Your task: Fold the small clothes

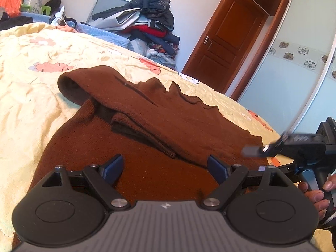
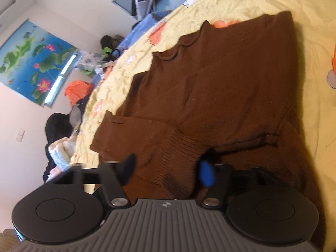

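A brown knit sweater (image 1: 147,113) lies on the yellow flowered bedspread (image 1: 31,88), with one sleeve folded across its body. My left gripper (image 1: 164,169) is open and empty, low over the sweater's near part. My right gripper (image 2: 168,171) is open, its blue-padded fingers either side of the ribbed sleeve cuff (image 2: 178,157) of the sweater (image 2: 231,88). The right gripper also shows at the right edge of the left wrist view (image 1: 294,145), held by a hand.
A pile of clothes (image 1: 147,21) is stacked beyond the bed's far edge. A brown door (image 1: 224,42) and a sliding wardrobe (image 1: 294,73) stand to the right. An orange bag (image 2: 77,90) and clutter lie by the wall with the lotus poster (image 2: 35,63).
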